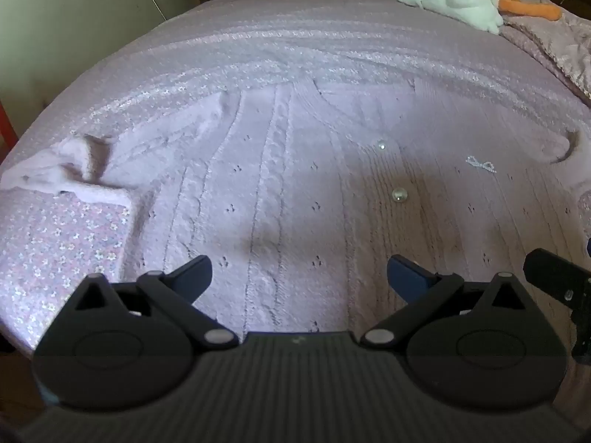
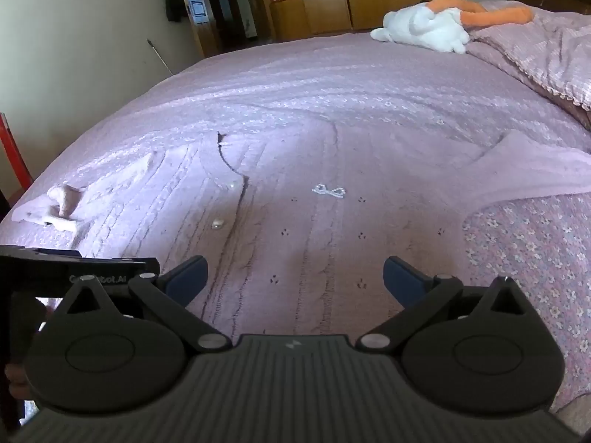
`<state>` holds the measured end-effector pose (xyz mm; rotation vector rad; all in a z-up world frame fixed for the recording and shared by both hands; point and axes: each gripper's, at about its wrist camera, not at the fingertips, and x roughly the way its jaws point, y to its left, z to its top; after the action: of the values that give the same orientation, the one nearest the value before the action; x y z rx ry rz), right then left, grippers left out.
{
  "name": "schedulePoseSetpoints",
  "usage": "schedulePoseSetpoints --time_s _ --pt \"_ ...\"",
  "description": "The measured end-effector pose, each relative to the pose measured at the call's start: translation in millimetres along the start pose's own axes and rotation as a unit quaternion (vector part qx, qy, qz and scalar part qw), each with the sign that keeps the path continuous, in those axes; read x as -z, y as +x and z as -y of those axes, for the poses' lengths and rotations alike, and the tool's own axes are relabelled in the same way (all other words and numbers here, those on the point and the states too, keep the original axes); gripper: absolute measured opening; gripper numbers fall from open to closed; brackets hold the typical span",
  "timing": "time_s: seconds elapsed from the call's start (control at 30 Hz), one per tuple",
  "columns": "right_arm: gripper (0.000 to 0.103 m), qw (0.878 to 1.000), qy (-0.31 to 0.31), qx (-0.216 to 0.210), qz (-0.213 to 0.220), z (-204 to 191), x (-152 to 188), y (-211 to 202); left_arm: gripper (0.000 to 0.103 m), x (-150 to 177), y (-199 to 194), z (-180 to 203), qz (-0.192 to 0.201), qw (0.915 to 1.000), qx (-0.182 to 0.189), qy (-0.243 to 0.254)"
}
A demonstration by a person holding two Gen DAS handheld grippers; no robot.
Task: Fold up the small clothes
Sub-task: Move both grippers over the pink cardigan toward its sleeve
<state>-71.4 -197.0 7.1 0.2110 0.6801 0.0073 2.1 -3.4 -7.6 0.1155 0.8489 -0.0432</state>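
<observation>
Lilac cardigan spread flat on bed; left hand-held gripper and right hand-held gripper held released above cardigan's near hem.

Both wrist views low and close over the knitted cardigan on the bed, facing the plush toy beyond it; sharing cardigan, buttons, toy.

garment: small pale lilac knitted cardigan, cable ribs and eyelet holes
pose: spread flat, front up, closed
buttons: two round pearly ones along the front edge
trim: small silvery bow
sleeves: one crumpled, the other spread outward
</observation>
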Motion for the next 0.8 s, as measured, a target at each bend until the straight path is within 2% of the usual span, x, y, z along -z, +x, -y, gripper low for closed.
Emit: schedulePoseSetpoints --time_s 0.23,0.43,0.57,0.8 --pt "0.103 1.0 0.009 0.003 0.003 17 -7 1 0.103 -3 1 1 -0.005 1.0 0.005 -0.002" --pt "0.103 0.999 0.036 0.012 0.001 47 -14 4 0.103 -3 3 4 -0.009 1.0 0.004 0.001" --pt "0.103 0.998 0.052 0.026 0.005 78 -20 7 0.103 -4 8 7 -0.015 0.9999 0.004 -0.003" --pt "0.103 0.991 0.123 0.047 0.015 155 -30 18 0.103 -8 15 17 -0.029 0.9996 0.0 -0.003"
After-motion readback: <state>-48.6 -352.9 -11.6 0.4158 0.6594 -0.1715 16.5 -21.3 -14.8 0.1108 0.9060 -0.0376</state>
